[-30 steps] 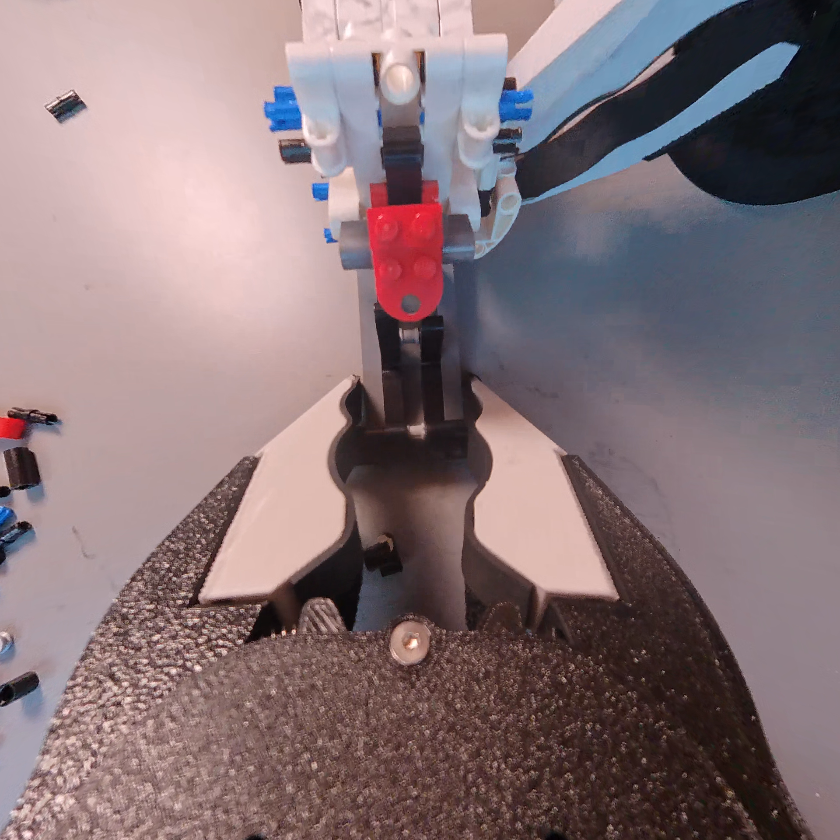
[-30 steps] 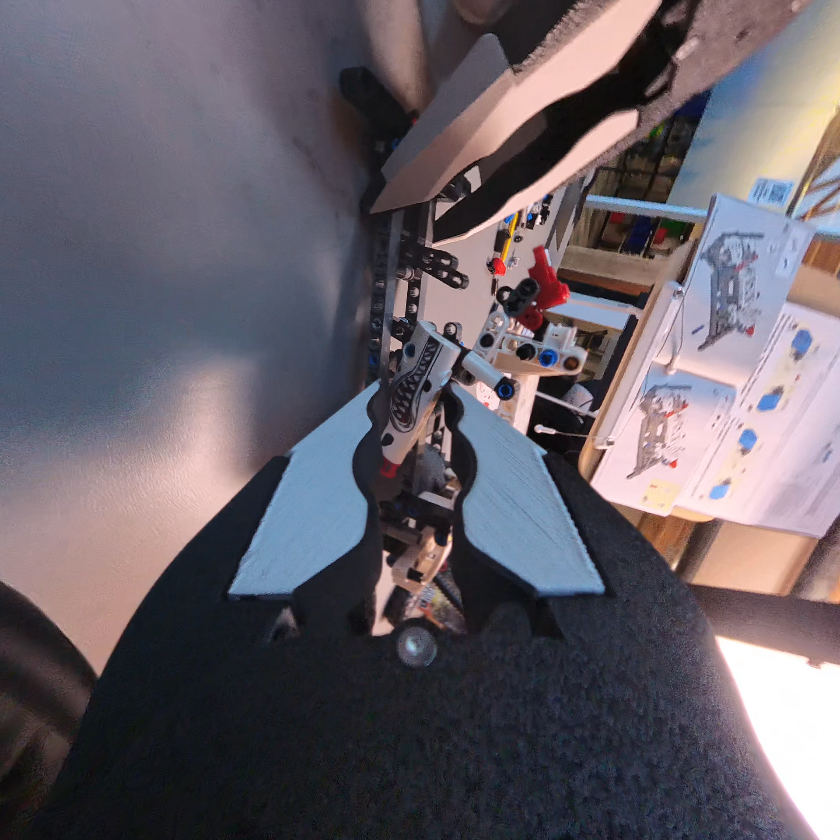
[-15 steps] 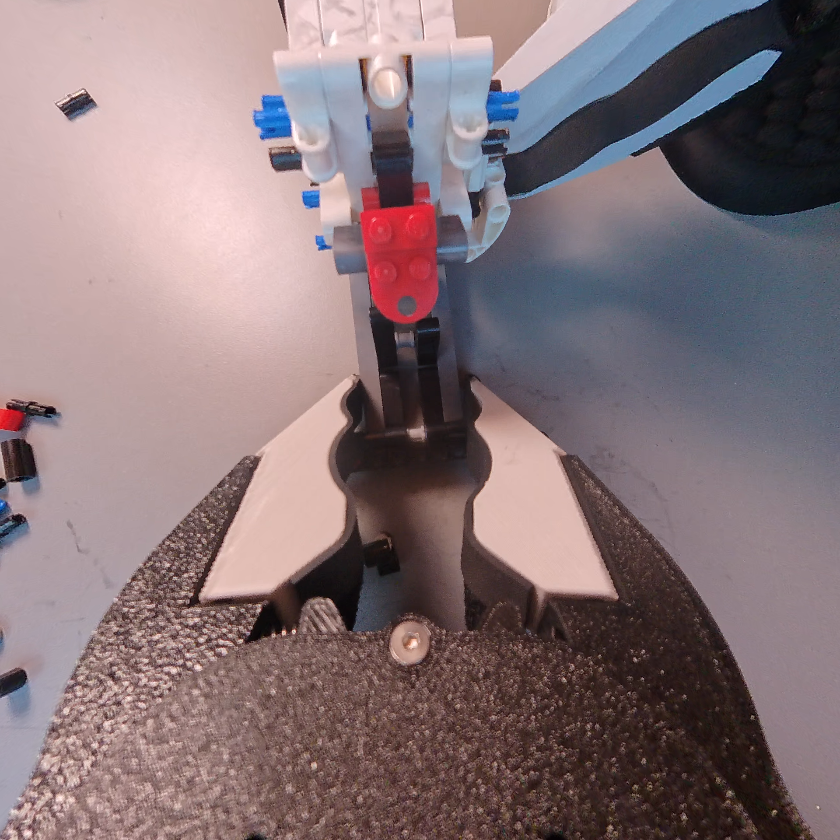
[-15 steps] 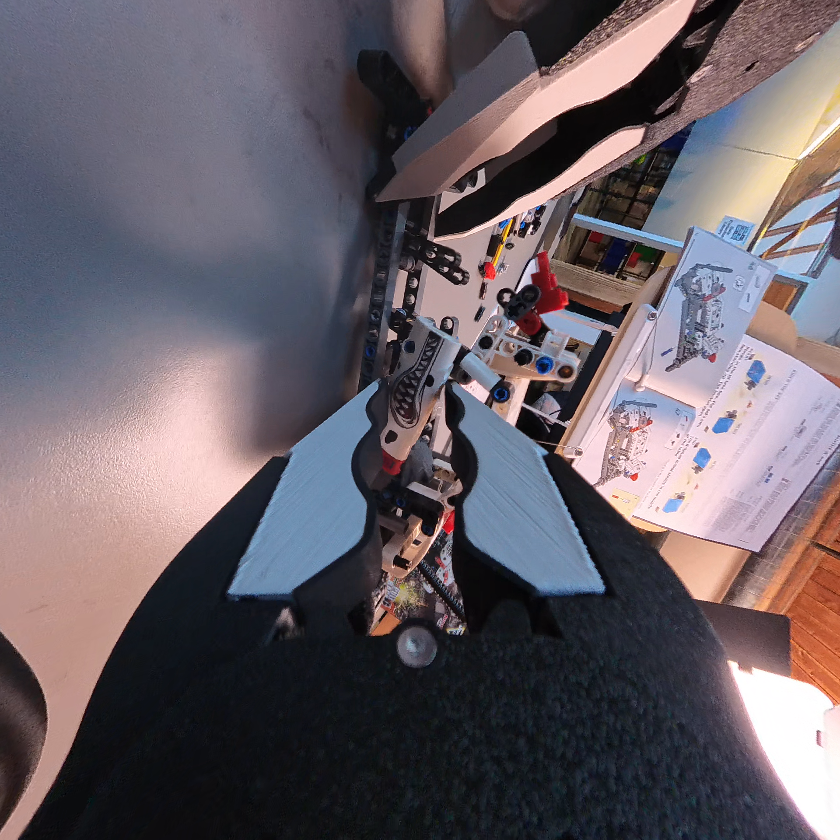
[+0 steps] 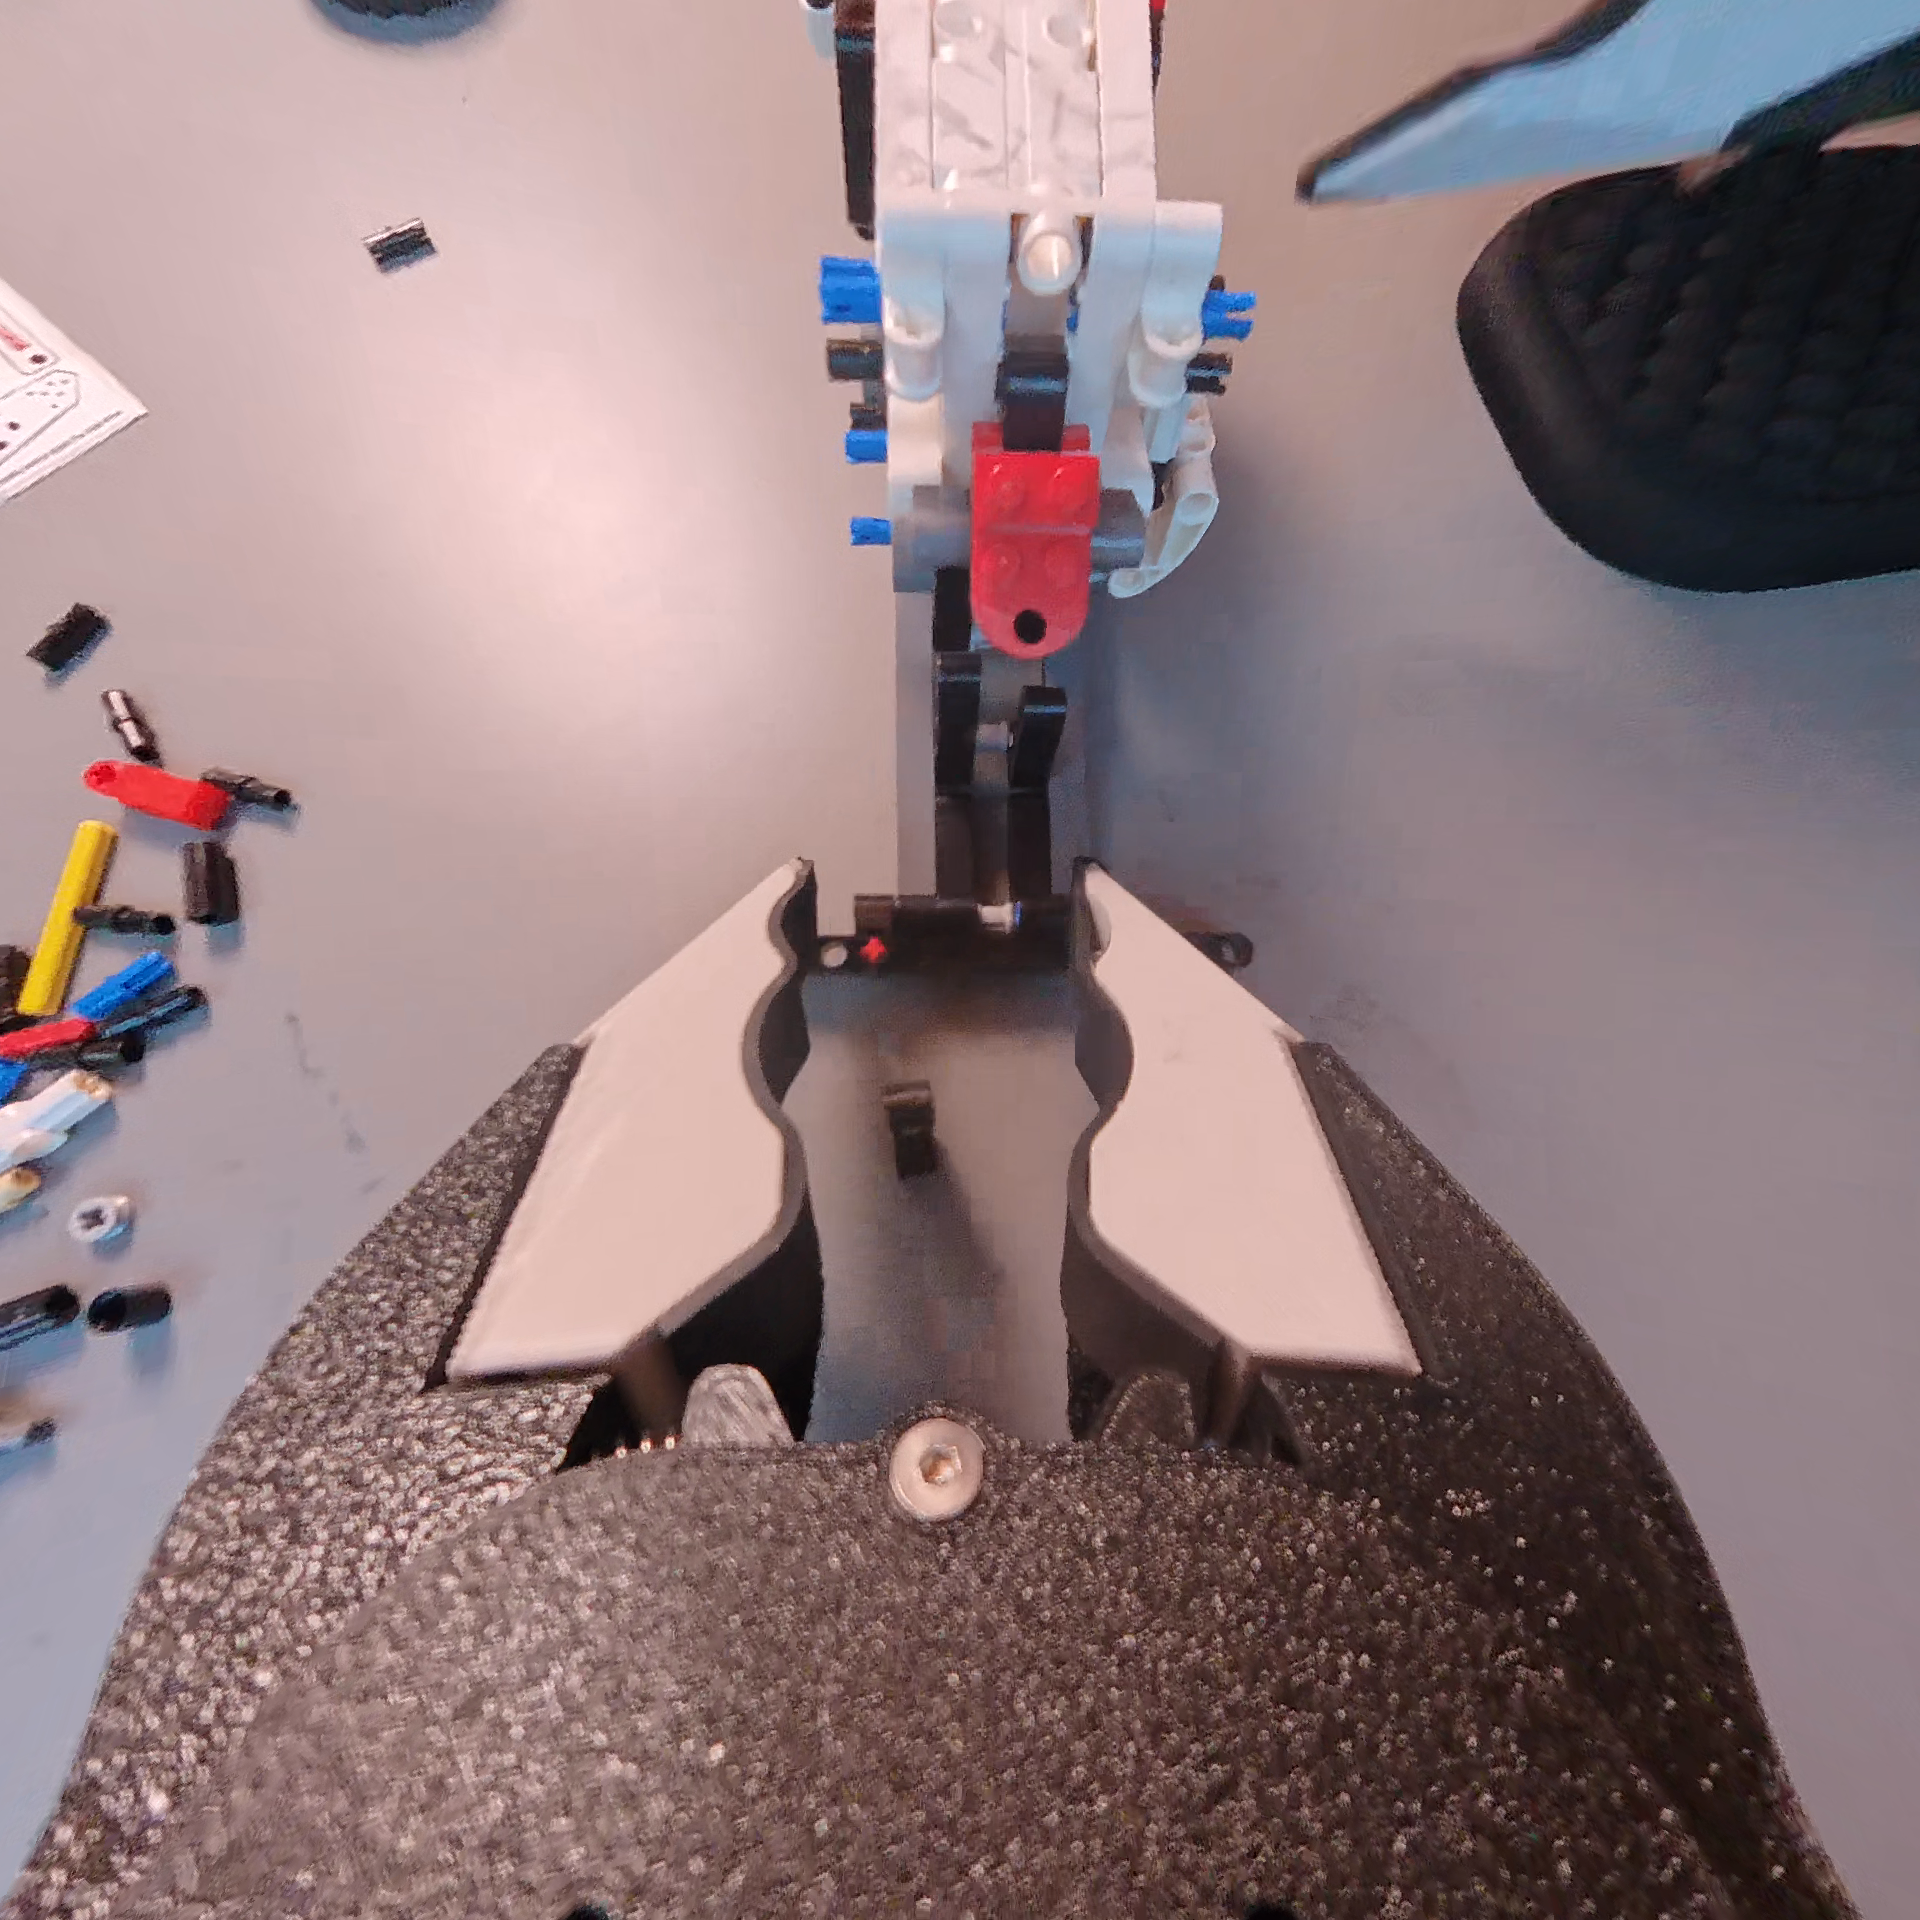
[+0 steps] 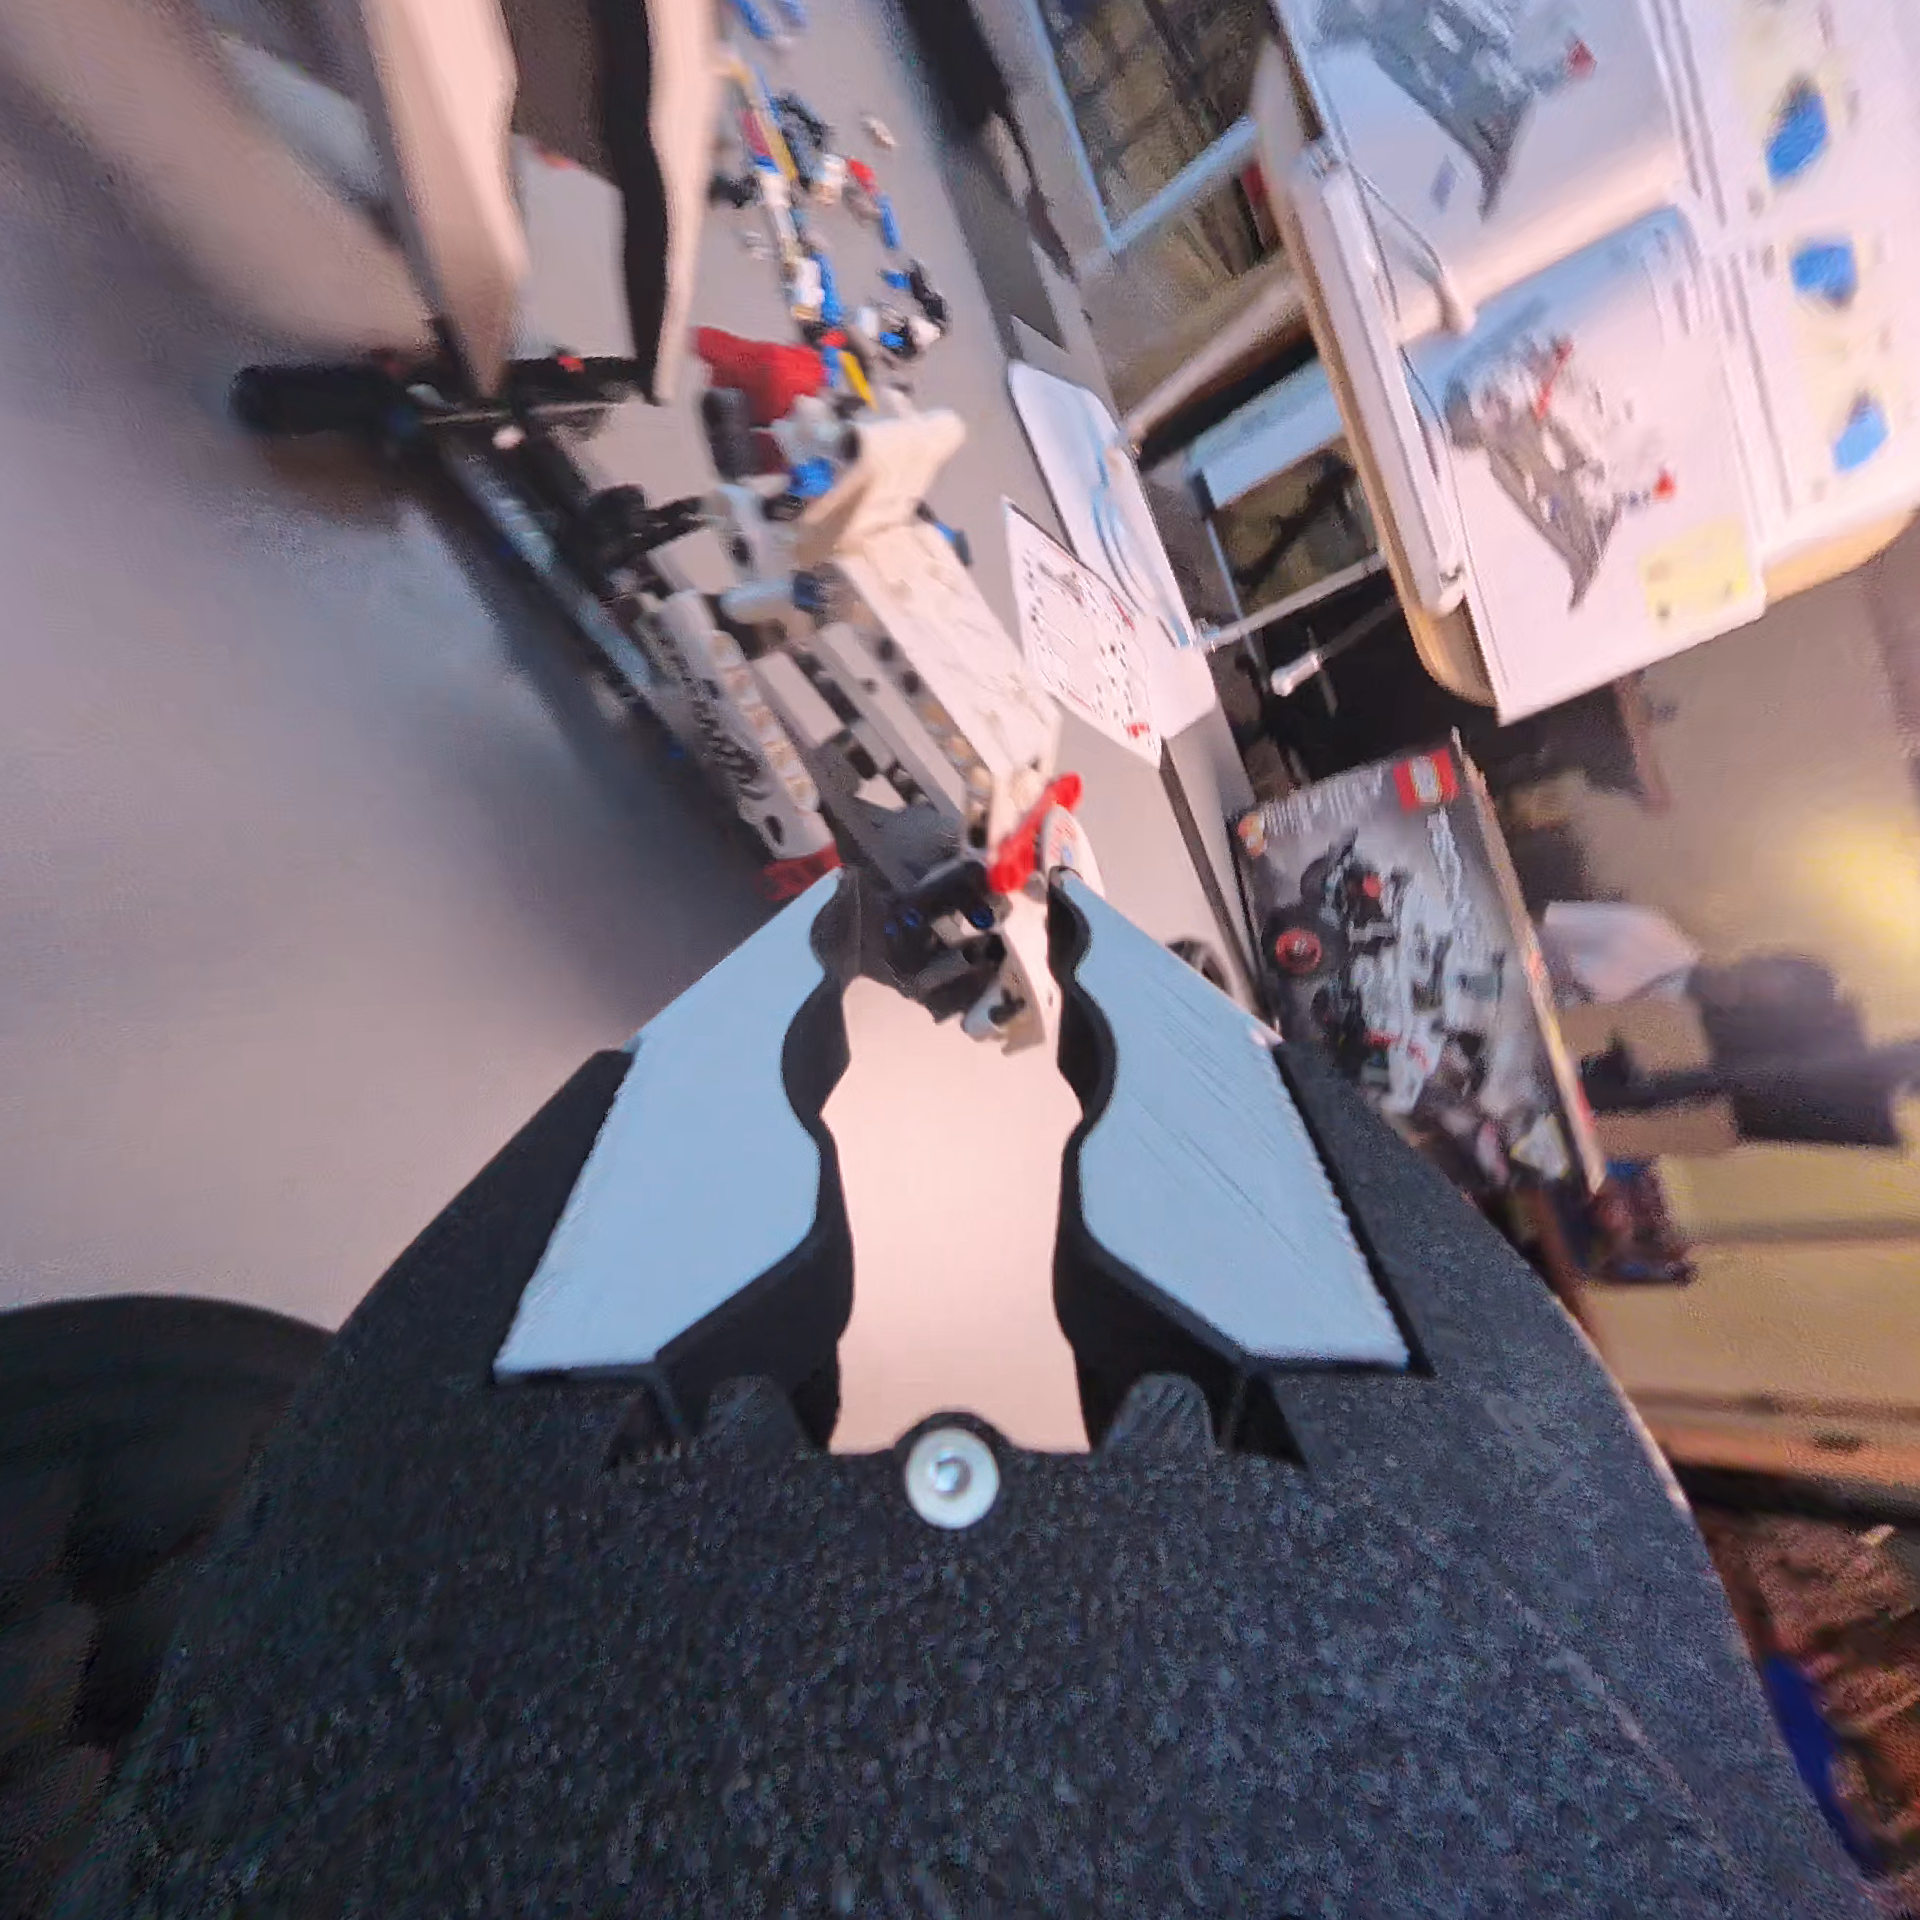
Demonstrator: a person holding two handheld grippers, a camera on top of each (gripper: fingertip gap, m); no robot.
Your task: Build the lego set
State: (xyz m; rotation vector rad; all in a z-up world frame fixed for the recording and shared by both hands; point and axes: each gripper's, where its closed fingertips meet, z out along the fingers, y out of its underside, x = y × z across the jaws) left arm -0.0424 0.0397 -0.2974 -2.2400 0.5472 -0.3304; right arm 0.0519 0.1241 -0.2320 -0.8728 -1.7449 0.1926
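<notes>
Grey surface (image 5: pixel 1558 935) carries the white/black lego model (image 5: pixel 1023 343), lying lengthwise; left gripper (image 5: pixel 940 914) jaws apart, straddling its black tail end, contact unclear. Right gripper (image 6: pixel 945 904) also apart, at the model's other end, holding nothing; view blurred. Risk, my read: w/ neither gripper clamped, any nudge could slide the model into loose pins (image 5: pixel 114 935) left, or pop the red plate (image 5: pixel 1034 540) off.

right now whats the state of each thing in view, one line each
left tool: open, black rear end of the model between its fingertips
right tool: open, holding nothing
long white and black lego model: part-built, lying on the grey table
small loose lego pieces: scattered, unused
lego box: propped upright
</notes>
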